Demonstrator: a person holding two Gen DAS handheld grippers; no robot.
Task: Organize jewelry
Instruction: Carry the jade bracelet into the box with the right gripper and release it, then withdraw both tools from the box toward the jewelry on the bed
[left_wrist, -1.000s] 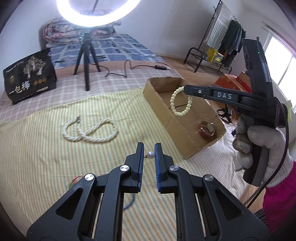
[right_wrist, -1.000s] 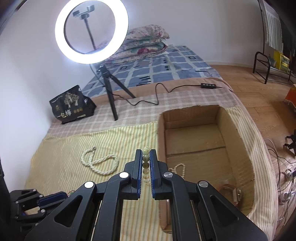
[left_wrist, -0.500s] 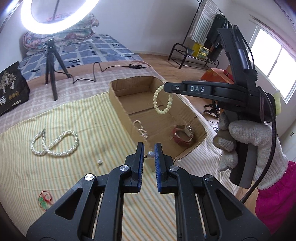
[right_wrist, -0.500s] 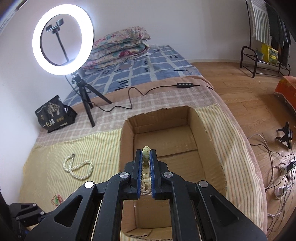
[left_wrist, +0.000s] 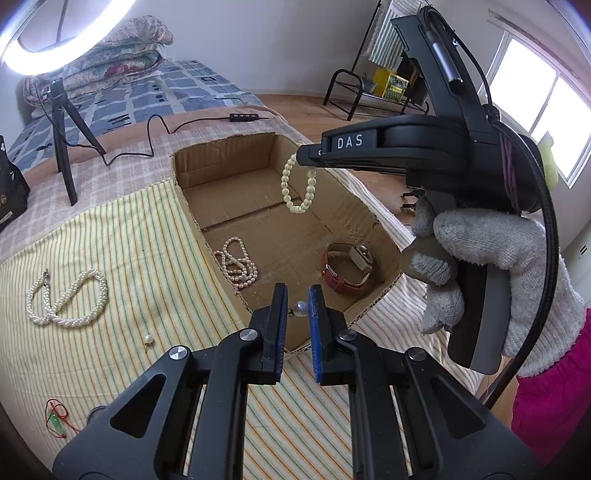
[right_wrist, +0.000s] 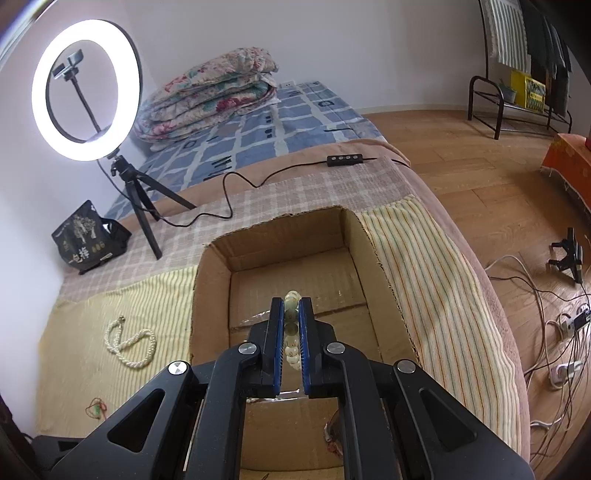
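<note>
The pale bead bracelet (left_wrist: 298, 187) is hanging from the tip of the right gripper (right_wrist: 291, 325), whose blue-padded fingers (right_wrist: 279, 334) are closed on its beads, and it is now dangling over the middle of the cardboard box (left_wrist: 369, 212); a second ago it was hanging above the box's near wall, so it has travelled further in over the open interior. The pearl earring (left_wrist: 300, 308) is sitting pinched between the fingers (left_wrist: 281, 325) of the left gripper (left_wrist: 297, 325), which are narrowed to a small gap around it, and it is now hovering just over the box's near corner, whereas a second ago it was still above the striped cloth (left_wrist: 147, 258) well short of the box. Inside the box, a strand of small pearls (left_wrist: 236, 264) is lying against the left wall and a red-strapped watch (left_wrist: 349, 267) is resting near the right corner, apart from each other. On the cloth to the left of the box, the twisted pearl necklace (left_wrist: 64, 297) is lying in a loop, with a second loose pearl earring (left_wrist: 147, 339) nearer the box and a red-and-green string item (left_wrist: 55, 415) at the cloth's near edge. The gloved right hand (left_wrist: 476, 266) is gripping the gripper handle at the right. Behind the box, on the bed (right_wrist: 295, 122), the ring light (right_wrist: 86, 90) is standing on its tripod.
</note>
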